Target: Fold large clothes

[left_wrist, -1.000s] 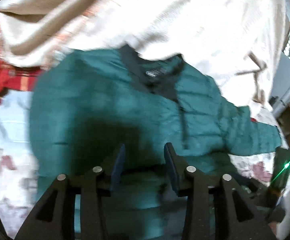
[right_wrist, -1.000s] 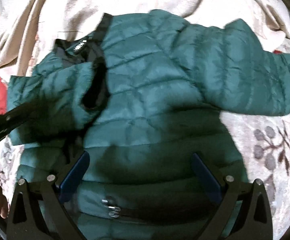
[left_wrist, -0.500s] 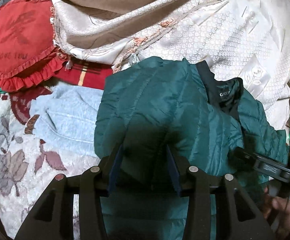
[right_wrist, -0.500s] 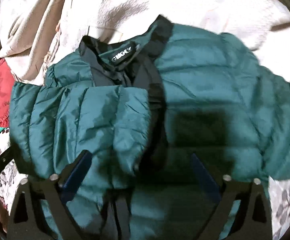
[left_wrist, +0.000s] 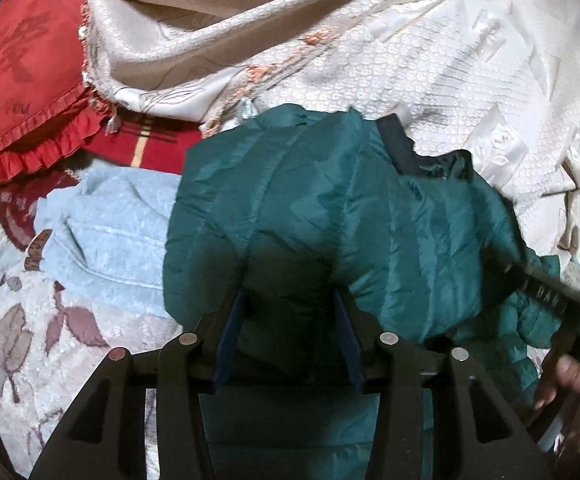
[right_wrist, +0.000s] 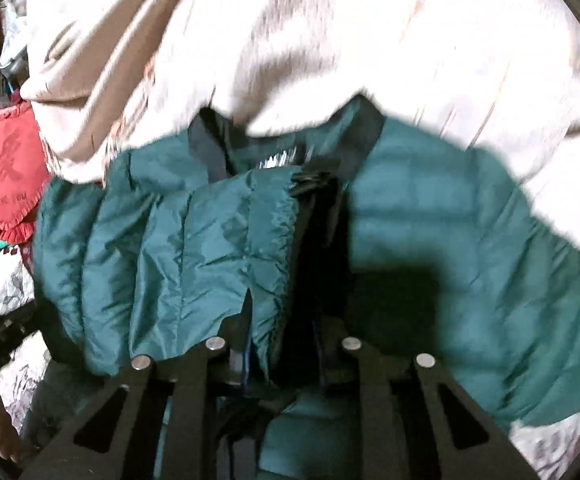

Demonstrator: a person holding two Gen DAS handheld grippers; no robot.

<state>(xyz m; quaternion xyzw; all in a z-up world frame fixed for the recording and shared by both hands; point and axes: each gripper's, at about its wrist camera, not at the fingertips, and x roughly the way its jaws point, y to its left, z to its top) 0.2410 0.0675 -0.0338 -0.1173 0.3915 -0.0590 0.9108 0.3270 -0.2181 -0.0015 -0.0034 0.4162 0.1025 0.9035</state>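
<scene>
Hand-held gripper on the left [left_wrist: 287, 334] is part open with a bulge of the teal puffer jacket [left_wrist: 330, 216] between its fingers, though a firm pinch is unclear. The right hand-held gripper [right_wrist: 285, 336] is nearly closed on the folded-over sleeve [right_wrist: 193, 248]. The jacket lies on the bed, collar at 12 o'clock under the cream bedspread [left_wrist: 370, 48]. Slippery padding could spring back, undoing the fold.

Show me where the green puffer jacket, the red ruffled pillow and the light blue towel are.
green puffer jacket [left_wrist: 330, 208]: left wrist view, on the folded-over quilted panel.
red ruffled pillow [left_wrist: 17, 80]: left wrist view, on its flat printed face.
light blue towel [left_wrist: 105, 232]: left wrist view, on its middle, left of the jacket.
</scene>
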